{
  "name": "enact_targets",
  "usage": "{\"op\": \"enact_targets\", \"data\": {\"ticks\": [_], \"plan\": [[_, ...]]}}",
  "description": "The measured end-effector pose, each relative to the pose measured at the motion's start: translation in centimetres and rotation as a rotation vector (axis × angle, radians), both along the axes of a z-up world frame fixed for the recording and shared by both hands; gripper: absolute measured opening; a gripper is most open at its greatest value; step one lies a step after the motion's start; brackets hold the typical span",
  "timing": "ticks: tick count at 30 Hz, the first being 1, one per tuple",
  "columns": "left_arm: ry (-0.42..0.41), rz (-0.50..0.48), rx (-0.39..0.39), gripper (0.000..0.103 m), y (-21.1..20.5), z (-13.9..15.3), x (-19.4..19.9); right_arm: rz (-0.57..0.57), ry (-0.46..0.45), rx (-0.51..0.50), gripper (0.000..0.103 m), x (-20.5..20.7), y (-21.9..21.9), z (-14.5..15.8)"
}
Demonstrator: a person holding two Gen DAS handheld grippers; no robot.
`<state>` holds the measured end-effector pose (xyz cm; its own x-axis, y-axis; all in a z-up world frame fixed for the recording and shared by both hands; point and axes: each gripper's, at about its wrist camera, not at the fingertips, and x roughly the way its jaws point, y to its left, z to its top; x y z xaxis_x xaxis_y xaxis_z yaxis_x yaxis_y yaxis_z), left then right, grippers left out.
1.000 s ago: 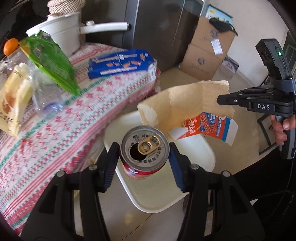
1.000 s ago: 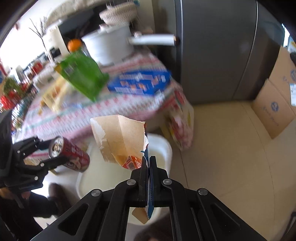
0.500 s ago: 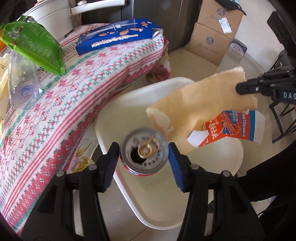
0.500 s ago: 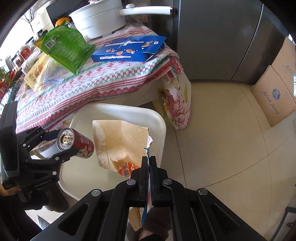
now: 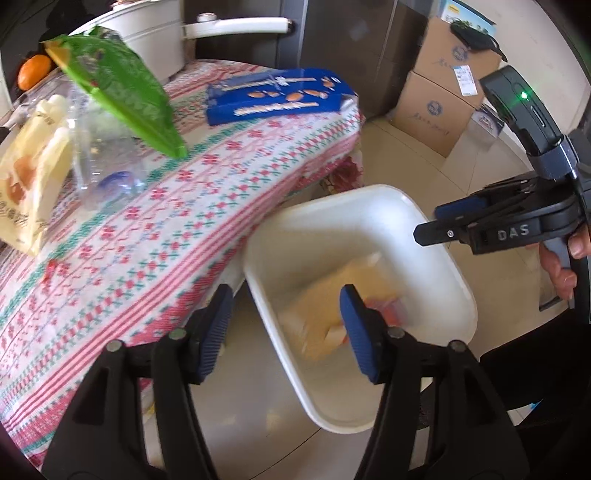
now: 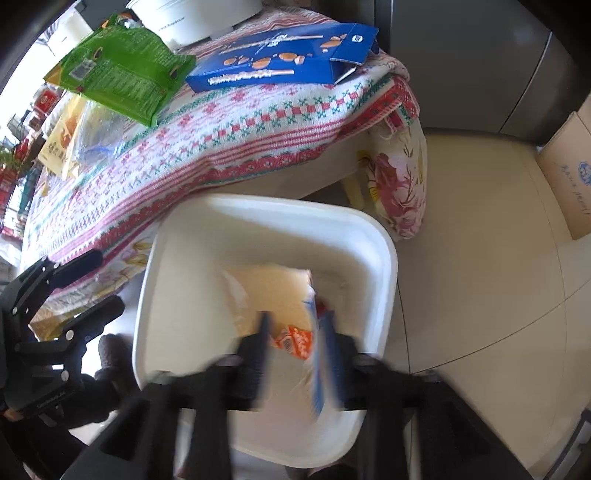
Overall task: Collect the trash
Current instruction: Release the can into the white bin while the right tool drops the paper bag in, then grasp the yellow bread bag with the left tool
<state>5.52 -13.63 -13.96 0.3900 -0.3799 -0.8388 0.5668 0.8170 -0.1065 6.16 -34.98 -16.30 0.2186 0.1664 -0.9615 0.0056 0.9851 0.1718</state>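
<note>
A white bin (image 5: 436, 243) (image 6: 384, 251) stands on the floor beside the table. A torn brown and orange carton (image 5: 332, 306) (image 6: 273, 295) lies blurred inside it. The red can is out of sight. My left gripper (image 5: 286, 328) is open and empty above the bin's near rim; it also shows in the right wrist view (image 6: 88, 284). My right gripper (image 6: 297, 350) is open and blurred over the bin, with the carton's blue-white flap beside its right finger; in the left wrist view (image 5: 432, 225) it hangs above the bin's far rim.
The table (image 5: 184, 206) with a patterned cloth carries a green bag (image 5: 122, 88), a blue biscuit box (image 5: 277, 96), a clear plastic bottle (image 5: 99, 155), a yellow snack bag (image 5: 29, 177) and a white pot (image 5: 155, 33). Cardboard boxes (image 5: 439, 99) stand on the floor behind.
My left gripper opened and the red can left it. My right gripper opened and the torn carton dropped into the bin.
</note>
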Motion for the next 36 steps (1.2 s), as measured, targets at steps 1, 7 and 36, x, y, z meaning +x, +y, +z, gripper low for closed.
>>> {"op": "enact_targets", "data": {"ticks": [1, 7, 36], "plan": [[-0.004, 0.009, -0.001, 0.066, 0.4, 0.3, 0.0, -0.009, -0.01, -0.003, 0.061, 0.0, 0.1, 0.3], [-0.026, 0.057, -0.006, 0.073, 2.5, 1.6, 0.3, -0.002, -0.038, 0.006, 0.061, 0.3, 0.7, 1.6], [-0.153, 0.466, 0.012, 0.084, 16.8, 6.7, 9.9, 0.037, -0.233, -0.076, 0.081, 3.6, 6.5, 8.9]]}}
